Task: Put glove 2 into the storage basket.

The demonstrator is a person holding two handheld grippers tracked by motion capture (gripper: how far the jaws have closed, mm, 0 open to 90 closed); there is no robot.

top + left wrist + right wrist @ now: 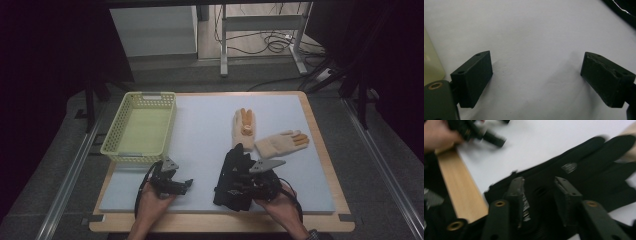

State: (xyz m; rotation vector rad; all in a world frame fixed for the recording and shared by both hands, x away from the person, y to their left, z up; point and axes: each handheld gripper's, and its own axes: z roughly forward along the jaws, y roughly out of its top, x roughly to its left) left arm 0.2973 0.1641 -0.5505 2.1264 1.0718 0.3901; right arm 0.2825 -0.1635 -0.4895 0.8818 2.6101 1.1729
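While my right gripper [540,195] hangs over the black fabric glove [235,175], its jaws stand part-way apart above the cuff with no cloth pinched between them, so I read it as released rather than grasping. That black glove lies flat on the pale blue mat [200,130] covering the desk, fingers pointing away from me toward the two cream knitted gloves with orange fingertips [244,127], which lie just beyond it, one touching its fingertips or nearly so. I judge the gripper sits at the cuff because that is the thickest, easiest edge to catch.

My left gripper [536,75] is released too, jaws wide over bare mat, to the left of the black glove and well apart from it; I keep it parked there, out of the way. The yellow-green perforated plastic basket [112,145] stands farther left of the black glove, apparently empty.

Motion blur smears the right gripper view, so I cannot tell whether the pads brush the fabric. My own hand [280,200] hides the glove's cuff in the high view.
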